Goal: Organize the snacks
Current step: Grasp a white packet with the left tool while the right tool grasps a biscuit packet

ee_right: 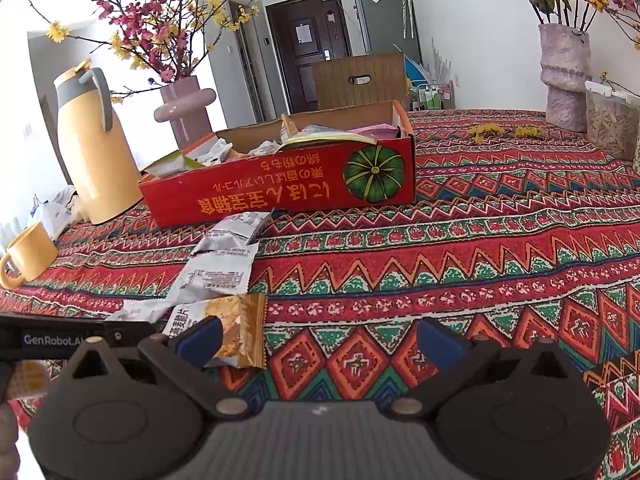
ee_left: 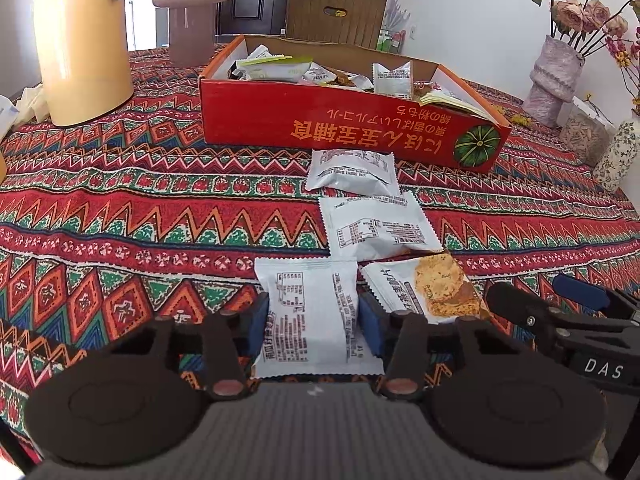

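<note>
My own black housing cuts off the near edge of the white snack packet (ee_left: 306, 316) between my left gripper (ee_left: 312, 320) fingers, so I cannot see how far under me it reaches; what shows is a flat, crinkled foil pouch with serrated ends and small dark print too fine to read. My left blue pads (ee_left: 370, 330) sit against its two long sides, clamped on it as it lies on the tablecloth (ee_left: 120, 216), a woven-looking cloth of red, green and orange zigzags and diamonds. Just to its right lies a packet with a biscuit picture (ee_left: 430, 290), partly hidden by my right gripper (ee_right: 320, 340), whose jaws stand wide apart over bare cloth with nothing between them. Beyond lie two more white packets (ee_left: 374, 226), overlapping in a line towards the red cardboard box (ee_left: 344, 124), open-topped, with a green pumpkin printed on its side. Its contents are a jumble of wrappers, mostly hidden by the front wall. To the left stand a smooth yellow carafe (ee_right: 94, 148), its top cropped in my left view, and a yellow mug (ee_right: 30, 254).
</note>
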The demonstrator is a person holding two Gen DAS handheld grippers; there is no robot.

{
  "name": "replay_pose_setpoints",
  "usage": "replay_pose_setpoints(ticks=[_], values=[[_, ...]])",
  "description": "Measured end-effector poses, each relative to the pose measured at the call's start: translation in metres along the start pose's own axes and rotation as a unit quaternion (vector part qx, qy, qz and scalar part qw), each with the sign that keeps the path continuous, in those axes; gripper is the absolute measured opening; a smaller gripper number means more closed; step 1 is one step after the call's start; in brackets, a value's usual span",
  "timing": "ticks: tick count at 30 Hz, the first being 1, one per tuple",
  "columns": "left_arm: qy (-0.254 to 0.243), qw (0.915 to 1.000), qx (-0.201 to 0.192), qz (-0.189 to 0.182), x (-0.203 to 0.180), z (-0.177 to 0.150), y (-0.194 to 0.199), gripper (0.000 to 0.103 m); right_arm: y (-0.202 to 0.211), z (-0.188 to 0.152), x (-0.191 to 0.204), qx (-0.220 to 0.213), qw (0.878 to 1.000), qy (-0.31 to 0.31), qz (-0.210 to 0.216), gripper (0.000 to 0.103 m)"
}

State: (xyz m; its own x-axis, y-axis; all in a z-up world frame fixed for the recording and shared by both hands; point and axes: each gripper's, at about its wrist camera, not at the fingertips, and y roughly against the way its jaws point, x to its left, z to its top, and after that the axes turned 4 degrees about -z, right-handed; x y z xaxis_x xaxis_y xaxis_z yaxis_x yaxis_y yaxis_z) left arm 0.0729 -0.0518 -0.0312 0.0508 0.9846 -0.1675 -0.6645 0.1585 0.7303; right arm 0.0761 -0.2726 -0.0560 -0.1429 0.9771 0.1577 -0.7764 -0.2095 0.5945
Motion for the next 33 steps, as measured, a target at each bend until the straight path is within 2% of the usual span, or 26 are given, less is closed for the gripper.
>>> replay_pose_setpoints(ticks=[20,33], values=[[0.003,0.9980,-0.063,-0.011,0.028,-0.001,0.032,0.047,0.008,0.002,0.037,-0.004,0.999,0.033,0.001,0.103],[0.023,0.9973,-0.066,-0.022,0.065,-0.002,0.032,0.047,-0.013,0.004,0.080,0.021,0.998,0.065,0.008,0.103]])
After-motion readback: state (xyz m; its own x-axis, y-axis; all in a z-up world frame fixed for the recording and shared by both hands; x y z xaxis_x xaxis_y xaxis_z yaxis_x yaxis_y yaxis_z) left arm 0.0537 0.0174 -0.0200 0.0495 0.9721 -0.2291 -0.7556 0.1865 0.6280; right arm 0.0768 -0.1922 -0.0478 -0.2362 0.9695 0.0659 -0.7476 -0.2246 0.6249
